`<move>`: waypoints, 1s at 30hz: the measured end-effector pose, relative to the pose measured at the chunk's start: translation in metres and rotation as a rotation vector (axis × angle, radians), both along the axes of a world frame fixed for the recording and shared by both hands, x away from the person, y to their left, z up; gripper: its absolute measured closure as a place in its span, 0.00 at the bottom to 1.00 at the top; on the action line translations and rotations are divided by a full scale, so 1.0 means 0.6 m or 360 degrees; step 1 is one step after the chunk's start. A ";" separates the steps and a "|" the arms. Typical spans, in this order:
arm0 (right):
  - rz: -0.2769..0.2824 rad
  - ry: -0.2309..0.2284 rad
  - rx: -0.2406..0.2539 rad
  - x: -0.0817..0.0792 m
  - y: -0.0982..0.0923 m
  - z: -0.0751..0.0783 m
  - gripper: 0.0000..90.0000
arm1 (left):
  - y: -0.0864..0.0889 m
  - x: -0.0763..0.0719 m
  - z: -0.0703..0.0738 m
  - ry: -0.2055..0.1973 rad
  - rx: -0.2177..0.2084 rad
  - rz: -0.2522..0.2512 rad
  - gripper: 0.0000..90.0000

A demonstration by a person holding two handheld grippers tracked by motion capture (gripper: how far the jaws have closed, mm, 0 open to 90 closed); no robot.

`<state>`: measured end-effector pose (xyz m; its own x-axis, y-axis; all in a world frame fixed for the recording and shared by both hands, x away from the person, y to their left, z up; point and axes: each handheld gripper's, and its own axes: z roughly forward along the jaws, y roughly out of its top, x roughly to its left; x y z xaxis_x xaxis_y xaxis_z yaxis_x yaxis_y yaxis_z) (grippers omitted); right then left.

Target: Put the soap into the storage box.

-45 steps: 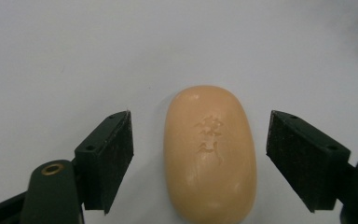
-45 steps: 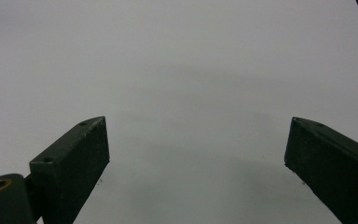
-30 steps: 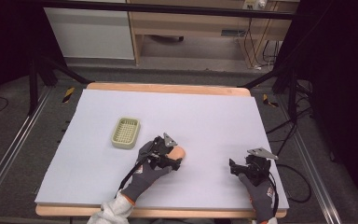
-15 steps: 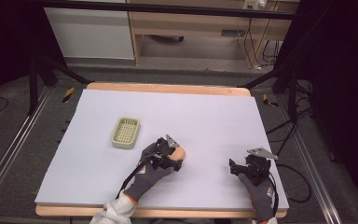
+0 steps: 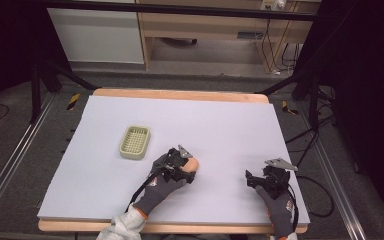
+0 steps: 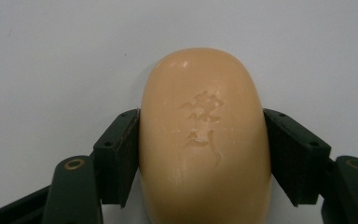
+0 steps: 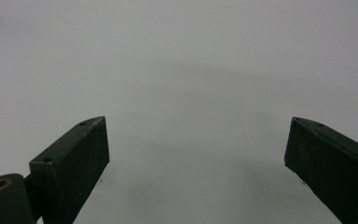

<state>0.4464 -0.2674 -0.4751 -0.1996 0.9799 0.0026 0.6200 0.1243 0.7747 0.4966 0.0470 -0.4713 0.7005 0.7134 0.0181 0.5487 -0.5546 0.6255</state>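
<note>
An orange bar of soap [image 6: 204,135] with a stamped mark lies between the two black jaws of my left gripper [image 6: 200,144], which press against its sides. In the high view that left gripper [image 5: 182,162] sits near the middle of the white table sheet with the soap [image 5: 193,165] at its tip. A pale green slatted soap dish [image 5: 134,141] stands empty a short way to its left and farther back. My right gripper [image 5: 255,178] rests at the front right, its jaws [image 7: 196,154] wide apart over bare sheet.
The white sheet [image 5: 205,120] covers a wooden table with its rim [image 5: 180,94] showing at the far side. Cables [image 5: 310,185] trail off the right edge. Dark stands and a cabinet lie beyond the table.
The left gripper with the soap has shifted very slightly; the right gripper and the soap dish have stayed in place.
</note>
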 end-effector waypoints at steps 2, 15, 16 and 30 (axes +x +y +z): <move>0.0001 0.0002 0.0001 0.000 0.000 0.000 0.07 | 0.000 0.000 0.000 -0.0002 -0.0002 0.0004 0.35; -0.0004 0.0004 0.0003 0.001 0.000 0.000 0.07 | 0.008 -0.003 0.015 -0.0007 -0.0050 -0.0006 0.35; -0.0004 0.0004 0.0003 0.001 0.000 0.000 0.07 | 0.008 -0.003 0.015 -0.0007 -0.0050 -0.0006 0.35; -0.0008 0.0002 0.0006 0.000 0.000 0.000 0.07 | 0.028 -0.017 0.047 -0.0040 -0.0086 -0.0022 0.35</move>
<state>0.4467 -0.2672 -0.4749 -0.1947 0.9808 0.0064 0.6214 0.1184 0.7745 0.4867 0.0639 -0.4434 0.7100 0.7042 -0.0028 0.5252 -0.5269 0.6682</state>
